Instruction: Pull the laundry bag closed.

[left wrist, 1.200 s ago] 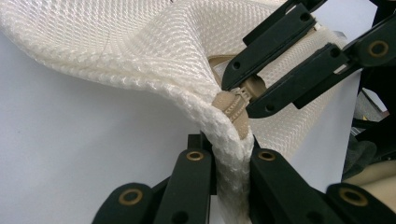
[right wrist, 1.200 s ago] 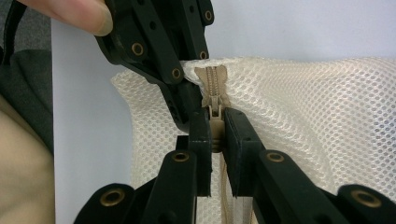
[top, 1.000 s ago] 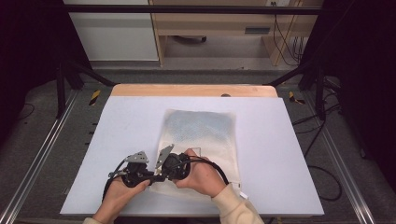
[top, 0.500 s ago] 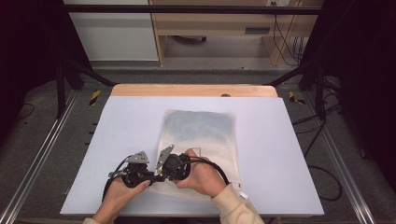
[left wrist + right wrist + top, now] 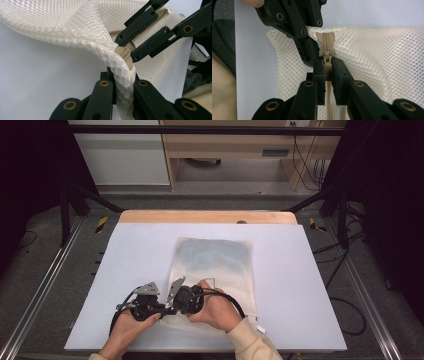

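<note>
One cream mesh bag (image 5: 215, 270) bears no readable writing. Left gripper (image 5: 122, 82) pinches its corner; right gripper (image 5: 327, 72), just beside, clamps its one zipper pull (image 5: 327, 65).

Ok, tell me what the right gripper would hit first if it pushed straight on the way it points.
The right gripper, shut on the zipper pull, points at the beige zipper end of the mesh bag. Probably that first; the left gripper pinches the mesh right beside it.

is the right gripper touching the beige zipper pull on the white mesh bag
Touching. The right gripper view shows the right gripper closed on the beige zipper pull of the white mesh bag, pads pressing both sides.
</note>
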